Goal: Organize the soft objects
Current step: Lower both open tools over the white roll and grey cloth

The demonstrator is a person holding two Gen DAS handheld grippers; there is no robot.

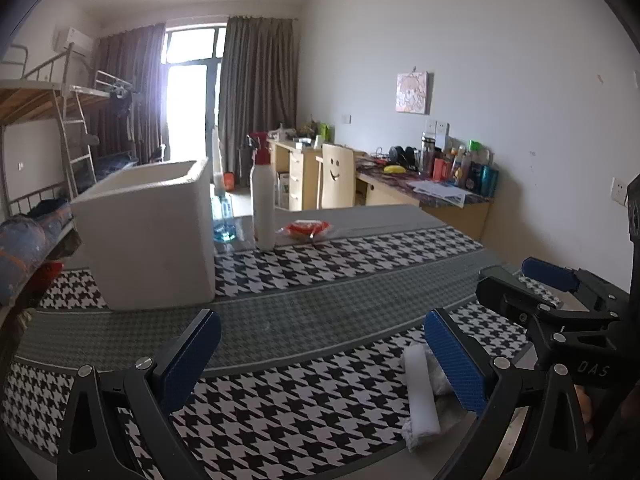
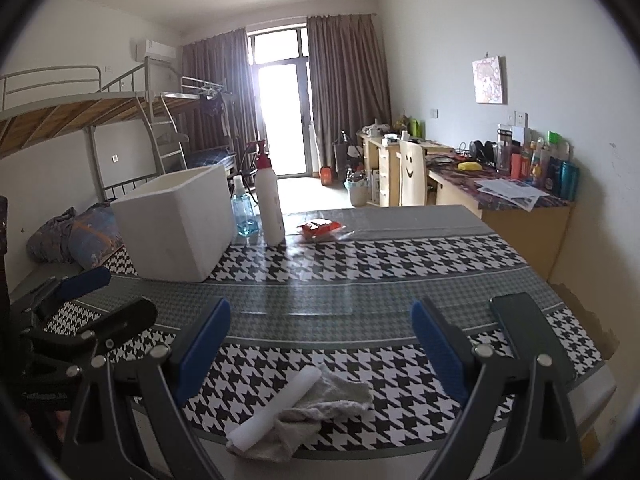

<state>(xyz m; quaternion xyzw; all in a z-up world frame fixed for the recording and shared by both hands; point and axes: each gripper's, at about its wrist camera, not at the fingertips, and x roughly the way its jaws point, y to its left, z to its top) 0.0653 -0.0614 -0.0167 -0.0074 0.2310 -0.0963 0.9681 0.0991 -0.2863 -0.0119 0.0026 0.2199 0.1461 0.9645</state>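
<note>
Both grippers, left and right, gape empty. Between right's fingers: limp grey cloth under light foam roll; pinch cloth's bunched middle.

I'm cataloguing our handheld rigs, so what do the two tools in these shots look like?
Both match: a black frame with triangular cut-outs and silver bolts, carrying two flat fingers faced with blue textured pads. That holds for the left tool and the right tool. The right one's body shows white "DAS" lettering in the left view. No cables or sleeves are visible.

Bunk beds, curtained bright window
</note>
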